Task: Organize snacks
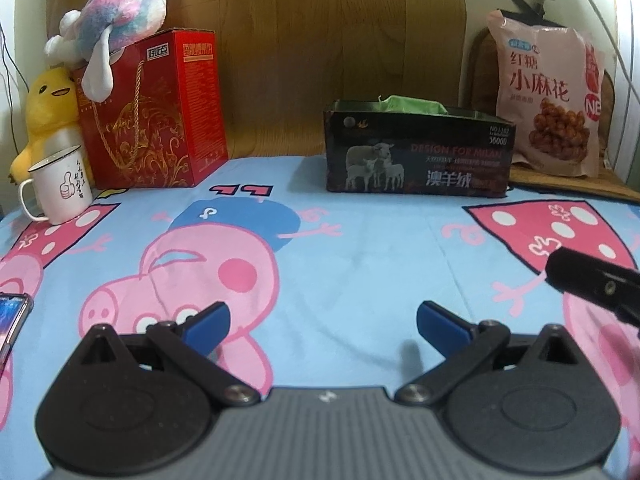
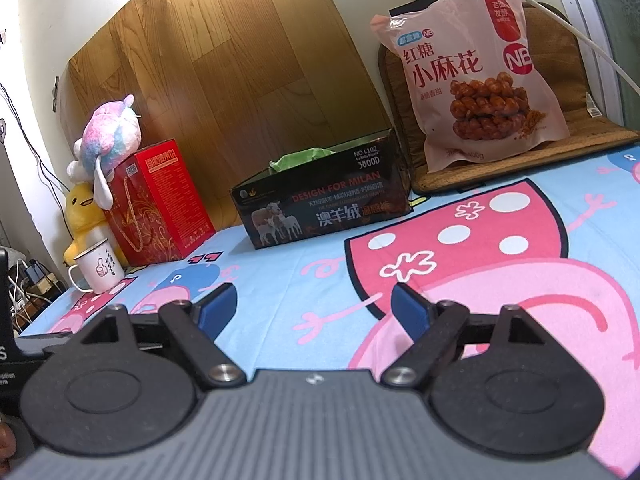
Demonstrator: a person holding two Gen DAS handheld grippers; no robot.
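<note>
Both grippers are hovering low over the blue cartoon-pig sheet, tilted down a bit, and neither one has anything in it. Left gripper has its blue pads spread wide with just bare sheet between them; right gripper is the same deal, jaws wide, nothing touching the pads.

Stuff only the left wrist view gets: a phone poking in at the far left edge, close beside the left finger, and a black bit of the other gripper coming in from the right edge. The right wrist view is the only one showing the cable clutter off the left side of the bed, plus a dark device edge at the lower left.

Going left to right ahead of the tools: white mug with a thumbs-up on it, yellow plush duck right behind it, red gift box with a pink-and-blue plush draped on top. Then the open black box with sheep printed on it and something green sticking out. Far right, well ahead of both grippers, the pink snack bag stands upright on a woven mat against the wall.
</note>
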